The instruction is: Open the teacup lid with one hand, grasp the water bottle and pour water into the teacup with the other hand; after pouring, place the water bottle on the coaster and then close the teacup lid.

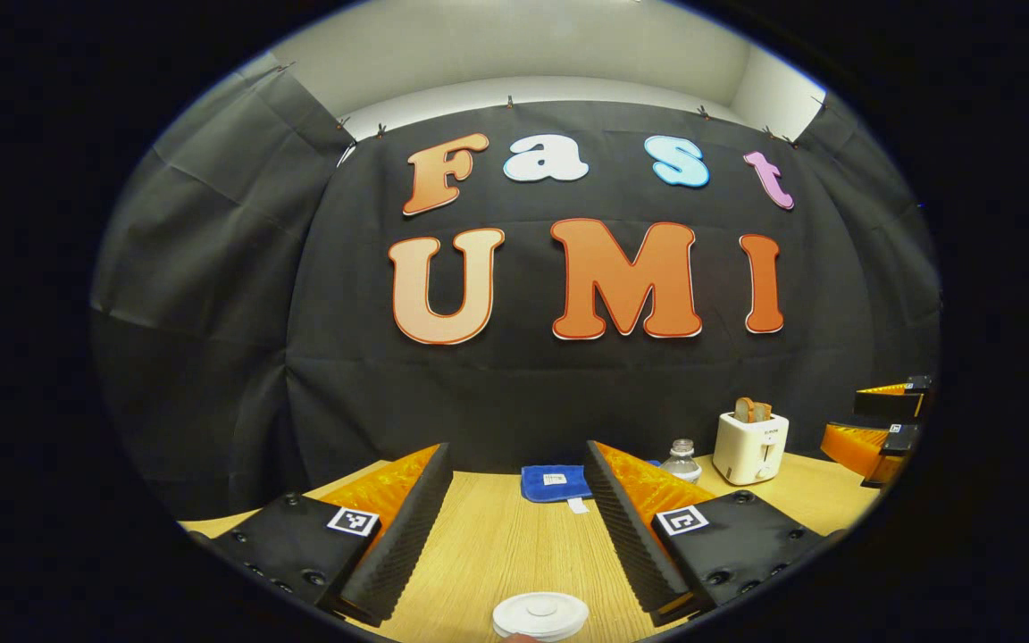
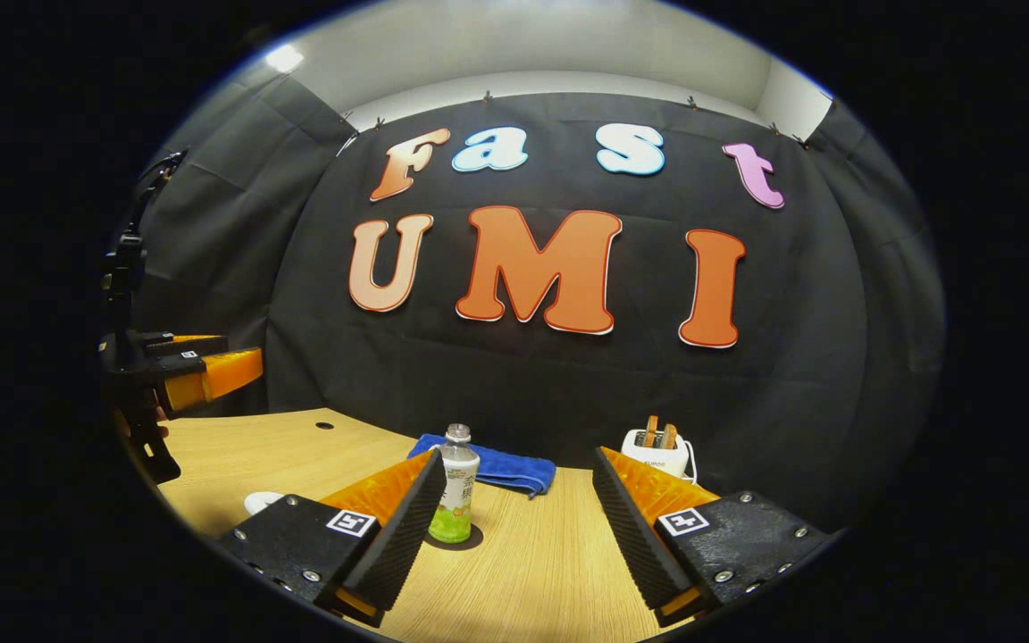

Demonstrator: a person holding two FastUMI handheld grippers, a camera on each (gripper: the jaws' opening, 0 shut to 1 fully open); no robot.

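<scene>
Teacup lid [image 1: 540, 615] sits on the wooden table [image 1: 497, 545] just ahead of the left gripper [image 1: 519, 527], fingers apart. Water bottle [image 2: 455, 487] stands upright beside the right gripper's [image 2: 514, 527] left finger, jaws spread, gripping nothing.

White teacup lid [image 1: 540, 615] on cup, knob up, near desk edge. Clear water bottle [image 2: 455, 487] upright, capless, green label, on dark coaster [image 2: 470, 540].

Appearing as a staged recording booth, not a home: black cloth wall [image 1: 211, 313] clipped up across the frame, pale wooden table [image 2: 532, 563] along the bottom, toaster [image 1: 751, 446] sitting lower right as a household prop.
</scene>
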